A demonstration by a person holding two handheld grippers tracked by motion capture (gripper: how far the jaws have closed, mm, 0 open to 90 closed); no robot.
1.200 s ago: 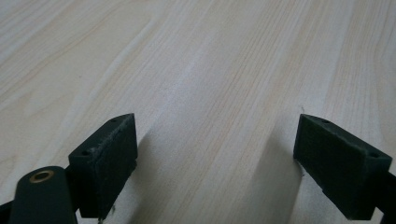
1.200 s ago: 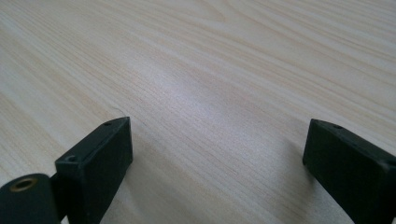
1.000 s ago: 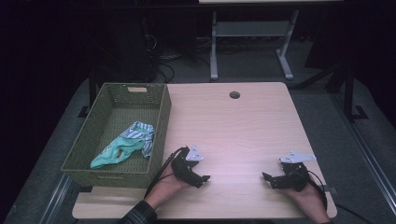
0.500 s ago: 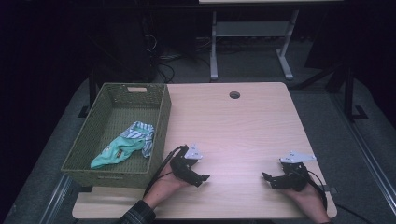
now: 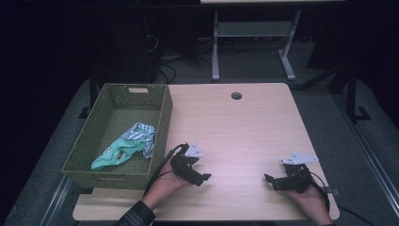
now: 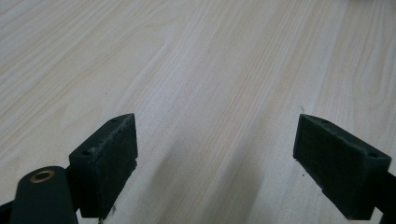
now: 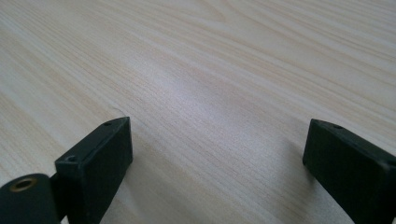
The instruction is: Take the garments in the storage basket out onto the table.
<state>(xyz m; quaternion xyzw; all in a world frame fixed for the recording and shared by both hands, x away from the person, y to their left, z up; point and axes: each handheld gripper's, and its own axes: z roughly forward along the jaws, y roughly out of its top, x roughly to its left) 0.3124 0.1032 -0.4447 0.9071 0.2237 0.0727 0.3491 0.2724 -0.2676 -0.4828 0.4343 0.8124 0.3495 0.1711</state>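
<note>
Almost nothing has moved since the earlier frames: both hands sit where they did at the bottom of the high view, and the cloth lies in the same heap.

The table fills the middle of the high view, pale wood, bare across its centre and upper right except for a small round cable hole near its far edge. At the left of the frame the green woven basket stands on the table's left edge. Inside it, toward its lower right corner, lies the crumpled cloth, turquoise with a blue-and-white striped part folded over the upper end.

The left gripper rests low at bottom centre-left, just right of the basket's near corner and apart from it. In its own view the left gripper has its jaws spread wide over bare wood, nothing between them. The right gripper sits at the lower right, well apart from the basket; the right gripper is likewise spread wide and empty.

With the hands unmoved and the cloth untouched, I judge that the work stands at rest, either finished with the cloth in the basket or not yet begun.
</note>
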